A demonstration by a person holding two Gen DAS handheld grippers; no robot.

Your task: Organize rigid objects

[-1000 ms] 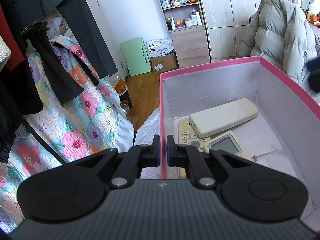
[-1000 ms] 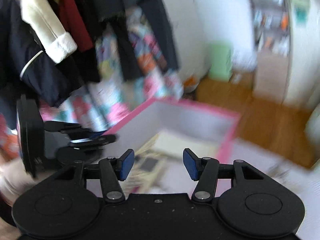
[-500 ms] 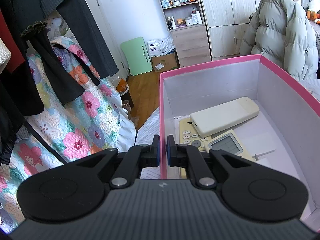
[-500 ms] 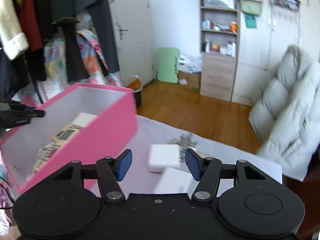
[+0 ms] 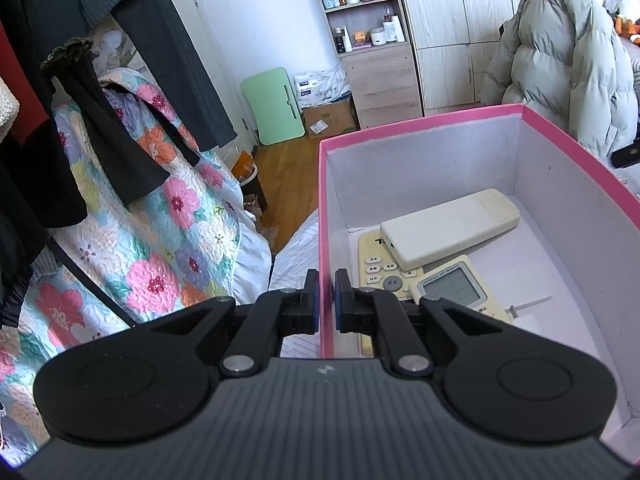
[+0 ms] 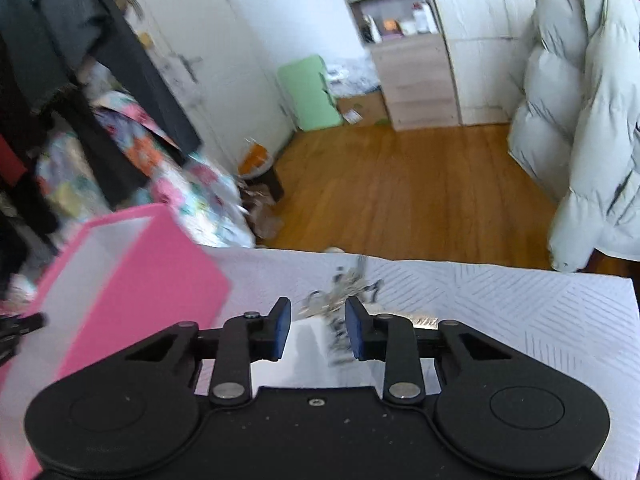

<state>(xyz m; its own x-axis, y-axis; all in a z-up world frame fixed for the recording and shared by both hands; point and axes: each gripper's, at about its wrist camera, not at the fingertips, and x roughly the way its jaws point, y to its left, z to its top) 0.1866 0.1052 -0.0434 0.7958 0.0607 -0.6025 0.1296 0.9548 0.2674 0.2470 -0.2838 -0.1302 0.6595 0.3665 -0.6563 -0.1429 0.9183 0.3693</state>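
Observation:
A pink box [image 5: 420,120] with white inner walls holds a cream remote with buttons [image 5: 376,268], a plain white remote [image 5: 448,228] lying across it, and a device with a grey screen [image 5: 452,288]. My left gripper [image 5: 326,304] is shut on the box's left wall. The box also shows at the left of the right wrist view [image 6: 160,280]. My right gripper [image 6: 317,330] is open and empty, low over a bunch of metal keys [image 6: 340,296] and a white flat object [image 6: 308,344] on the white bedspread [image 6: 520,312]. That view is blurred.
Dark clothes [image 5: 120,40] hang at the left over a floral quilt [image 5: 152,240]. A grey puffer coat [image 5: 560,60] stands at the right. A wooden floor [image 6: 400,192], a shelf unit [image 5: 368,40] and a green board [image 5: 276,104] lie beyond the bed. A dark object [image 5: 626,154] lies past the box.
My right gripper has swung right, away from the box, and come down low over the keys and the white object. My left gripper stays shut on the box wall.

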